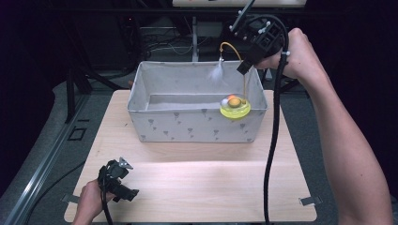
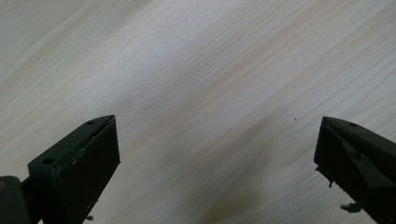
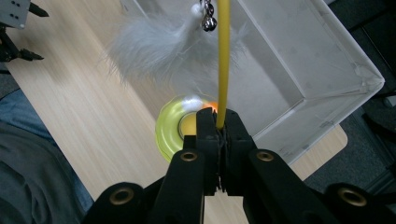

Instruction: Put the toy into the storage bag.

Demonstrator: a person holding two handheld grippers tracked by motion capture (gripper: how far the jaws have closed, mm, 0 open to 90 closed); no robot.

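A cat toy hangs in the air over the front right corner of the grey fabric bin (image 1: 192,126). It has a yellow-green round base (image 1: 234,111) with an orange and a white ball on it. A thin yellow stem (image 1: 244,82) curves up from the base to a white feather (image 1: 217,73). My right gripper (image 1: 245,68) is shut on that stem. In the right gripper view the jaws (image 3: 219,122) pinch the stem (image 3: 223,60) just above the base (image 3: 168,133), with the feather (image 3: 149,44) and small bells beyond. My left gripper (image 1: 130,179) rests at the table's front left, open and holding nothing (image 2: 217,154).
The bin (image 3: 327,100) stands at the back middle of the light wooden table (image 1: 202,183), with bare grey cloth showing inside. Its black cable (image 1: 272,154) trails from the right gripper across the table's right side. Dark floor and stands surround the table.
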